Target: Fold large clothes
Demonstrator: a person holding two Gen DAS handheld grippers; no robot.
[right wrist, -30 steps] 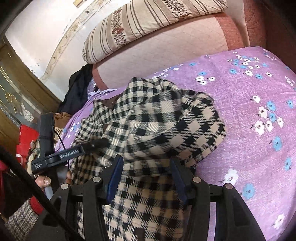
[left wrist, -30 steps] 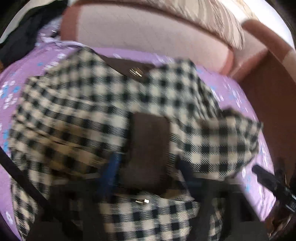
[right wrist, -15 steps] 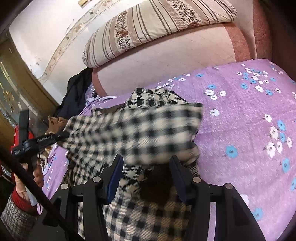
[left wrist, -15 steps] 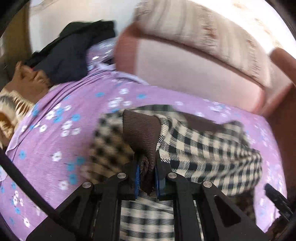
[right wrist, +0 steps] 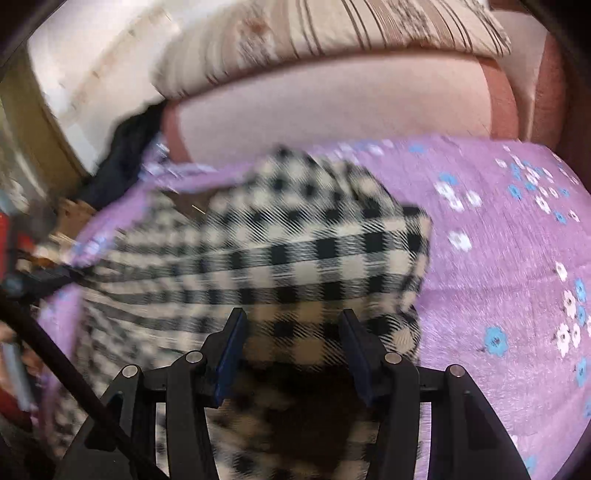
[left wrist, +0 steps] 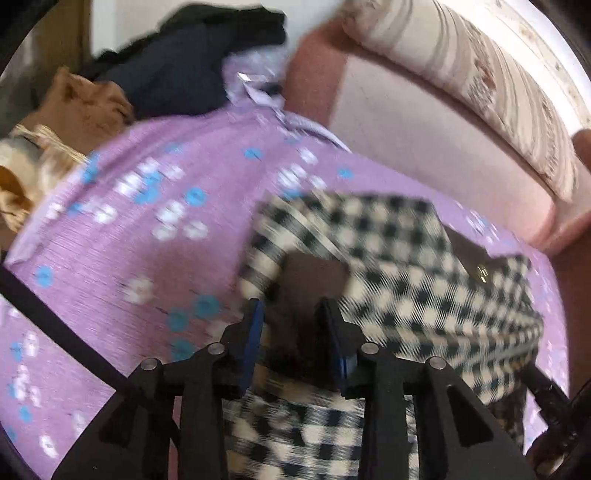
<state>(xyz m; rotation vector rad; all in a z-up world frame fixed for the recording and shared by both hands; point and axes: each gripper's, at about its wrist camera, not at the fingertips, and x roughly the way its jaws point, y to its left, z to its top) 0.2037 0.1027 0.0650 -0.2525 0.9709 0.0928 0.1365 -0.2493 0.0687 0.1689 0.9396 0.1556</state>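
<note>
A black-and-white checked coat with a brown lining lies on the purple flowered bedsheet. It also shows in the right wrist view, folded over with a sleeve across it. My left gripper is open, its jaws apart on either side of a brown cuff that lies between them. My right gripper is open over the checked cloth, which lies between and under its fingers. Both views are blurred by motion.
A pink headboard with a striped pillow on top runs along the back. Dark clothes and a tan garment are piled at the bed's far left. The bedsheet shows bare to the right.
My left gripper was shut on the brown cuff half a second ago and has opened. The coat has dropped and spread flatter. My right gripper stays open and has moved over the cloth.
</note>
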